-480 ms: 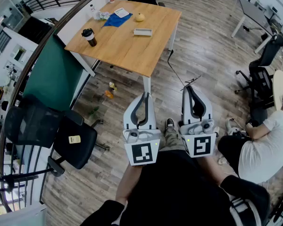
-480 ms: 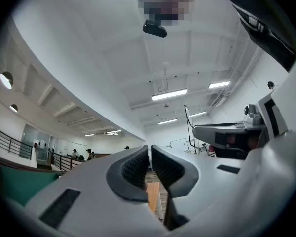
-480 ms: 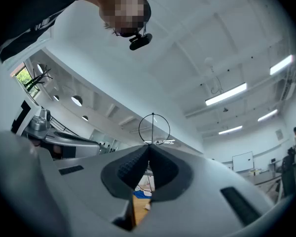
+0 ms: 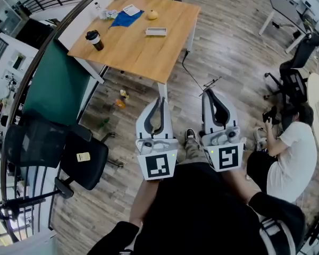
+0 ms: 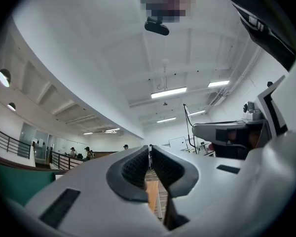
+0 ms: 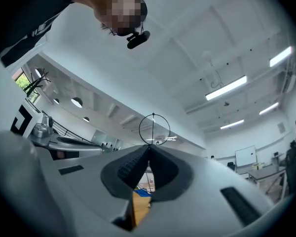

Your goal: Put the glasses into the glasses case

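Light wood table point(image 4: 143, 49); blue cloth point(image 4: 126, 19) and yellow fruit point(image 4: 152, 15) at its far edge, black cup point(image 4: 94, 39) at its left edge. White left gripper point(image 4: 160, 100) and right gripper point(image 4: 208, 92) bear black-and-white square markers point(image 4: 159, 165).

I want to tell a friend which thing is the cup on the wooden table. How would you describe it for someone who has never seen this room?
Find the wooden table at the top of the head view. Near its left edge the cup stands alone, apart from the blue cloth, the yellow round thing and the white box further right. It is the only dark, upright thing there, and it has a pale lid.
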Tool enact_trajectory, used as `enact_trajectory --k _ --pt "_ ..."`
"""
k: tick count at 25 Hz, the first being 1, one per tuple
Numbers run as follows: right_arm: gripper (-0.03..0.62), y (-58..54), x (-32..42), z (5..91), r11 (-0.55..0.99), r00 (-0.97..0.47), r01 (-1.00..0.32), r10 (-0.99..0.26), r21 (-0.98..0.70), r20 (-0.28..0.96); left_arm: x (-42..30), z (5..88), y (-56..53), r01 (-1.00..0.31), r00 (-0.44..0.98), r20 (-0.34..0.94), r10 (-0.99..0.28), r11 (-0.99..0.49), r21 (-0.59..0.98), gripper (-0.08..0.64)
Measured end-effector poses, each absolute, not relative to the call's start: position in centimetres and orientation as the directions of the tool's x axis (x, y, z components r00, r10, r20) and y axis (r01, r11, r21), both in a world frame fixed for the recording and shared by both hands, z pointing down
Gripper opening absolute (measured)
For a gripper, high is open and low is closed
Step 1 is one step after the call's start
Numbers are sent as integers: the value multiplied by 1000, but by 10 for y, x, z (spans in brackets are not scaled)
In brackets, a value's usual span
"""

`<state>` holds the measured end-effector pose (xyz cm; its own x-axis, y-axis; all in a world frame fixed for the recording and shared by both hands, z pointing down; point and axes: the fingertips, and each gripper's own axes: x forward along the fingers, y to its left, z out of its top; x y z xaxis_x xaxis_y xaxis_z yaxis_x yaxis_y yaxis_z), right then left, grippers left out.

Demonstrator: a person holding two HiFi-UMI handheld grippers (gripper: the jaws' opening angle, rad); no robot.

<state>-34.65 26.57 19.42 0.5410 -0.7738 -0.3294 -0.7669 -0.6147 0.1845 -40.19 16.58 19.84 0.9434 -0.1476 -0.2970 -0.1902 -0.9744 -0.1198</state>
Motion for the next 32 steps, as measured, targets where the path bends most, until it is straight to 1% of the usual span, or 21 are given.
enact_trajectory --k 6,10,23,26,29,32 --pt "14 254 -324 203 -598 535 -772 -794 214 -288 -376 203 161 -181 948 -283 -145 -978 -103 38" --pt "14 249 -305 204 -590 527 -776 -801 222 -286 -357 205 159 -172 951 -276 -138 -980 -104 38" --pt "14 243 -231 215 -584 534 -791 -804 181 -260 -287 212 160 -149 966 -234 -111 -977 -152 38" --pt "14 244 -214 218 -575 530 -799 -812 176 -244 -272 214 161 -152 969 -217 -117 -977 -152 38" --pt "14 246 -195 216 -568 520 -807 -813 161 -261 -255 214 164 -160 969 -211 -127 -976 -149 38" --pt "14 248 -175 224 -555 515 -818 -824 151 -238 -240 217 168 -167 972 -196 -132 -971 -169 38"
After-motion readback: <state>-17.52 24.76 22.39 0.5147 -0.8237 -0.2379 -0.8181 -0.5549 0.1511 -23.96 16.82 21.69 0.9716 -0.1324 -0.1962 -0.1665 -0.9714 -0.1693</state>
